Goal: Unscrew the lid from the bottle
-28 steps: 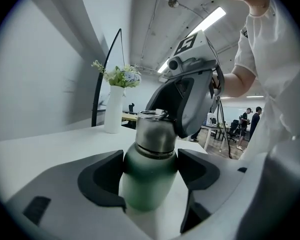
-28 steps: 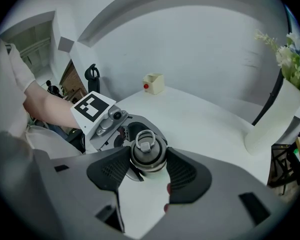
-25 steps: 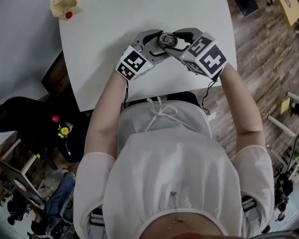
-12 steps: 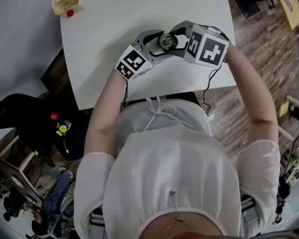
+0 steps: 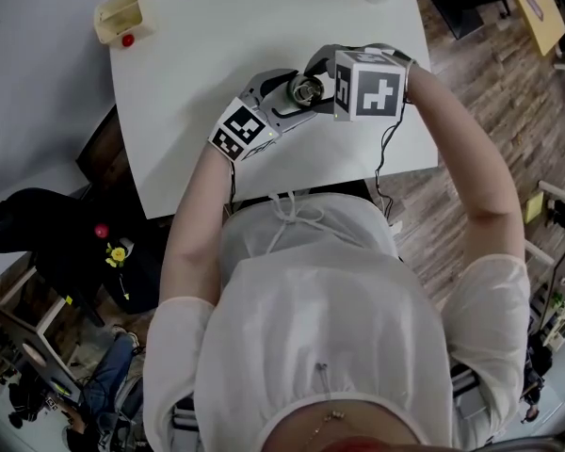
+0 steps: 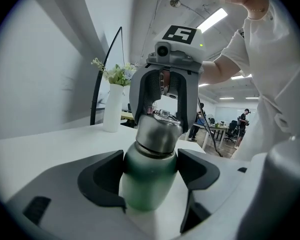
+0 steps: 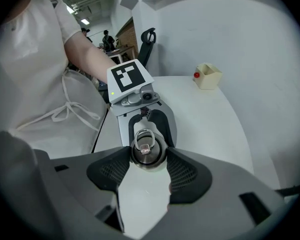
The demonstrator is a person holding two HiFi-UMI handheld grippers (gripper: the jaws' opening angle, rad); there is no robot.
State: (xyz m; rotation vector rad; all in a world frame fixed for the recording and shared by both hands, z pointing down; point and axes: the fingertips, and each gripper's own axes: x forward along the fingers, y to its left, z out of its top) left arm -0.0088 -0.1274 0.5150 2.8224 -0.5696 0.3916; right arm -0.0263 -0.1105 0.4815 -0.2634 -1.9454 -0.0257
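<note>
Two hand-held grippers are clamped on the same thing, a round green metal bottle [image 6: 149, 194] with a brushed-steel screw lid [image 6: 157, 131] that has a small loop handle on top. The left hand-held gripper [image 6: 151, 171] meets the bottle from the side, nearly level. Its dark jaws are partly closed and press on the green body from either side, just below the steel shoulder. The right hand-held gripper [image 7: 148, 160] meets the bottle from above, pointing steeply down. Its jaws are about half closed, with their textured pads gripping opposite sides of the lid, which sits on the bottle's neck. Under the bottle lies a white counter [image 5: 198, 55], though I cannot tell whether the bottle's base rests on it. Well apart from the bottle, toward the upper left of the head view, sits a small cream box [image 5: 119, 12] with a red ball [image 5: 127, 40]. Beyond the bottle in the left gripper view stands a white vase [image 6: 112, 116] of flowers.
</note>
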